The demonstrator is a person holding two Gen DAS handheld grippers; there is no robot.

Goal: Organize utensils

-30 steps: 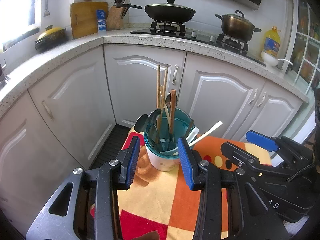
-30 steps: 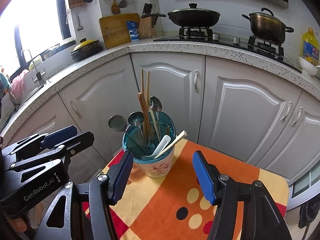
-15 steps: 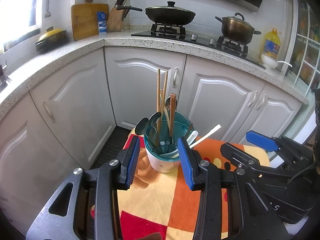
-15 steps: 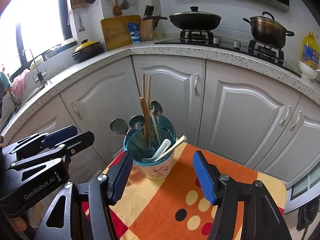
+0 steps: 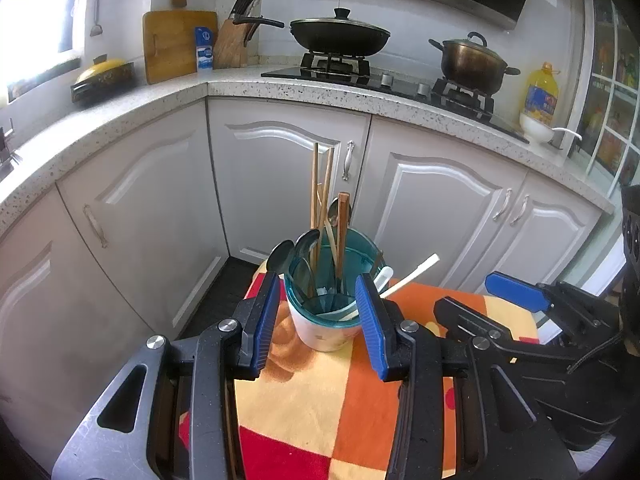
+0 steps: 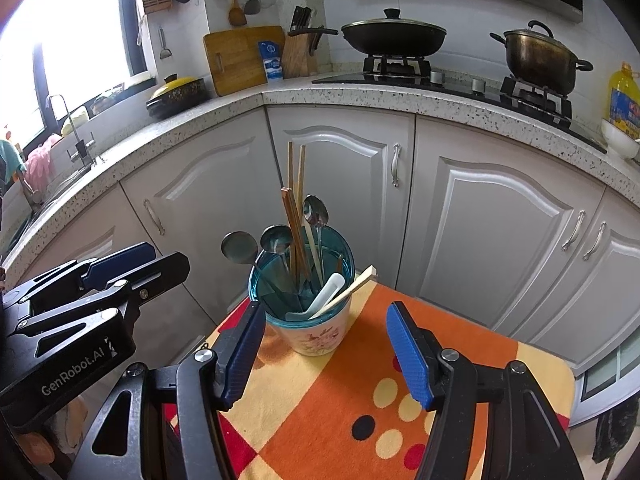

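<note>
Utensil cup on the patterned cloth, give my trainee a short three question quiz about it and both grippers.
1. True or false: the left gripper is clamped on the white cup with the teal plastic insert.
2. What lies under the cup?
3. Which items stand tallest in it: A metal spoons, B long wooden chopsticks, C the white plastic spoon?

Key: 1 false, both it and the right gripper are open and empty. 2 the orange, yellow and red patterned cloth. 3 B.

Black tongs (image 5: 316, 322), blue ribbed pads, silver screws, white "GenRobot.AI" lettering
</note>
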